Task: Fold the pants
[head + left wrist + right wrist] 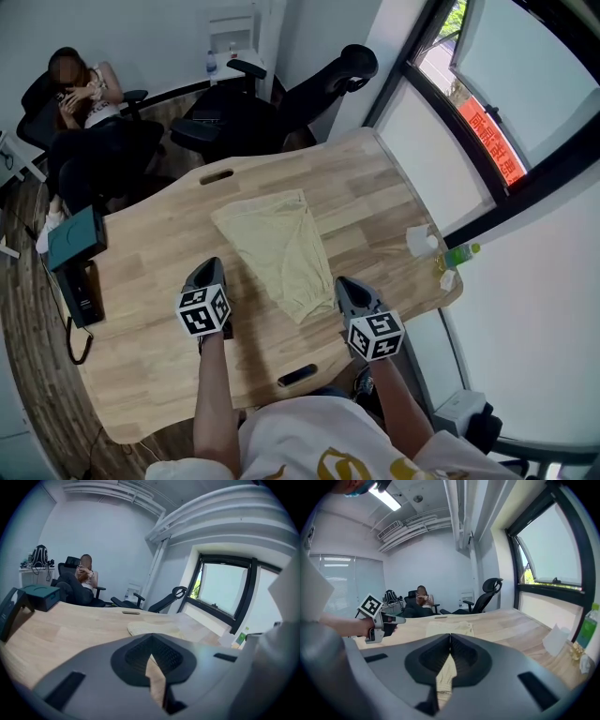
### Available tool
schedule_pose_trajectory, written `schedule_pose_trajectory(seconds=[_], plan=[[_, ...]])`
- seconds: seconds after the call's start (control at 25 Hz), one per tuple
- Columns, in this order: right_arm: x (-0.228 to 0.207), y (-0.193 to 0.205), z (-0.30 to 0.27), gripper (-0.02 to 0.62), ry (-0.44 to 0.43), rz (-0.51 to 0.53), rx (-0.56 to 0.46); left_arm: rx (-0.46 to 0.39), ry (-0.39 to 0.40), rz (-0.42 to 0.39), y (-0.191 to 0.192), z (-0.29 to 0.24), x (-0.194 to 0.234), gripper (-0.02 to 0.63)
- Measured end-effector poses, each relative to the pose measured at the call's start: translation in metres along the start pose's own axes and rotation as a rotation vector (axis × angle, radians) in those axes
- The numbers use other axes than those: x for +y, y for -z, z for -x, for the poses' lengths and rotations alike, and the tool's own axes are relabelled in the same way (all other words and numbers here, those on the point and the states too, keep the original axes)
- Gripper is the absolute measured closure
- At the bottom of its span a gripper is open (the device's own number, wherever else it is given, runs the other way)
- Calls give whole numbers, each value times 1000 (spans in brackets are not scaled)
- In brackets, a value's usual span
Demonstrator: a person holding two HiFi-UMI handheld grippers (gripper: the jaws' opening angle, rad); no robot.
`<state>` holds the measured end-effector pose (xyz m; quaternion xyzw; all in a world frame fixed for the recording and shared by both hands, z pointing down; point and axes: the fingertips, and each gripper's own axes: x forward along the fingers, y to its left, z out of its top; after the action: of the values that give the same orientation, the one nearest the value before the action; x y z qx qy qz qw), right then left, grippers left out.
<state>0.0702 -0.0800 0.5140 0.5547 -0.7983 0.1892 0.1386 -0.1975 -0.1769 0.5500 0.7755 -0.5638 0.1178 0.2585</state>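
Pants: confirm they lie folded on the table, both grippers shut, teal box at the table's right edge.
Wrong on the box: the head view shows the teal box at the table's left edge. The pants do lie folded on the table, left gripper and right gripper shut.

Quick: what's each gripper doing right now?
Left gripper: closed, holding nothing.
Right gripper: closed, holding nothing.
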Motion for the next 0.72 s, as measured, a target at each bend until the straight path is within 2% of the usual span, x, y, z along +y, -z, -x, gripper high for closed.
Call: schedule_pose_trajectory(seconds=[0.2,0.36,0.52,0.64,0.72], plan=[[-5,-1,7,589,23,-34,-10,27,19,-11,15,5,-13,600],[-10,-4,9,589,0,-190,-40,40,27,-17,22,10,-14,600],[-20,-8,11,589,-15,-262,-51,45,34,-4,26,12,-15,600],[-18,-3,23,589,-2,-377,-57,71,49,-13,35,20,-19,600],[-15,-7,29,589,-11,-412,-73,72,74,-15,40,22,-28,600]])
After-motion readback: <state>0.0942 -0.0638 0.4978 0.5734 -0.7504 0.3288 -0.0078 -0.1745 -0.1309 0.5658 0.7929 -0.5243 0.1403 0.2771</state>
